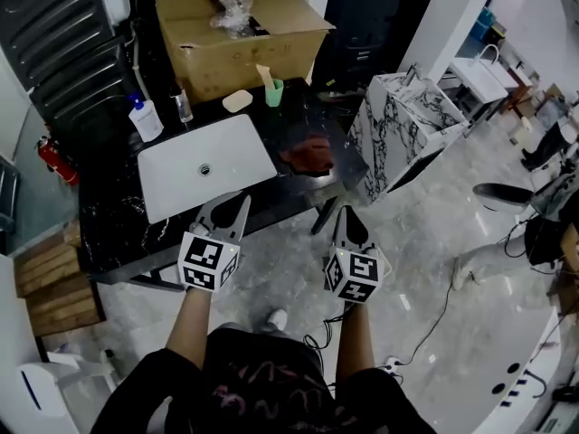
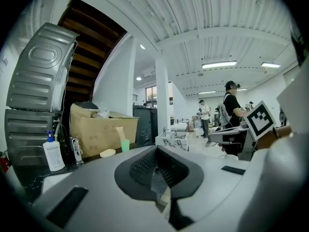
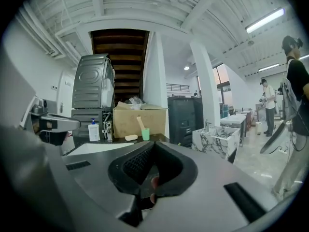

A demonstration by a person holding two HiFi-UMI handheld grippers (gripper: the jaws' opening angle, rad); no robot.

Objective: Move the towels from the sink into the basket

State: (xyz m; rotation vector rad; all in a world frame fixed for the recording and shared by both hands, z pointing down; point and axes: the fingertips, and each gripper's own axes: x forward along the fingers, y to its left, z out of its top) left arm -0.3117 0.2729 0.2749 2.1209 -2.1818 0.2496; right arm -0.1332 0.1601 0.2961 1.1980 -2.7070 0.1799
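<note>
Both of my tools are empty. The left gripper (image 1: 237, 200) and the right gripper (image 1: 346, 212) have their jaws pressed together with nothing between them. I hold them low before the counter (image 1: 118, 229), noses toward the sink (image 1: 231, 143), which I judge a ready stance with nothing yet to carry. The sink's basin looks bare. One reddish towel (image 1: 308, 155) lies bunched on the counter just right of it. Its longer side seems to run along the front edge, with no end clearly pointing anywhere.
</note>
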